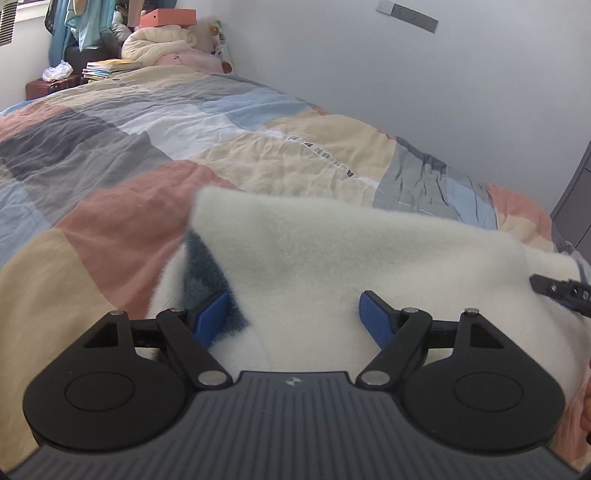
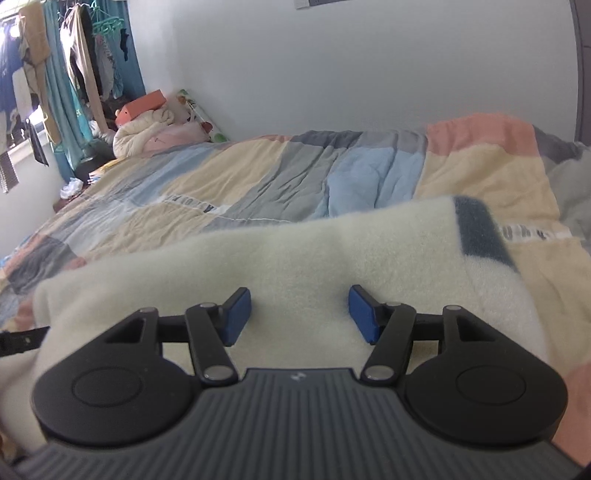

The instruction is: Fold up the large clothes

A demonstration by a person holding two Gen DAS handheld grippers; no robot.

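A cream fleece garment (image 1: pixel 332 258) with a dark blue patch (image 1: pixel 207 273) lies bunched on the patchwork quilt (image 1: pixel 147 147). My left gripper (image 1: pixel 293 319) hovers right over it, its blue pads (image 1: pixel 210 319) wide apart and pressing on nothing. In the right wrist view the same fleece (image 2: pixel 258 258) spreads below my right gripper (image 2: pixel 300 314), which is open too, with only fleece surface under the gap. The blue patch (image 2: pixel 480 232) sits at its far right. A black part of the right gripper (image 1: pixel 561 291) pokes in at the left wrist view's right edge.
The bed runs along a pale wall (image 1: pixel 406 92). At its far end sit a heap of cream bedding (image 1: pixel 159 48), an orange box (image 1: pixel 166 16) and stacked books (image 1: pixel 107 68). Clothes hang by the window (image 2: pixel 74 74). A dark cabinet edge (image 1: pixel 576 199) stands at the right.
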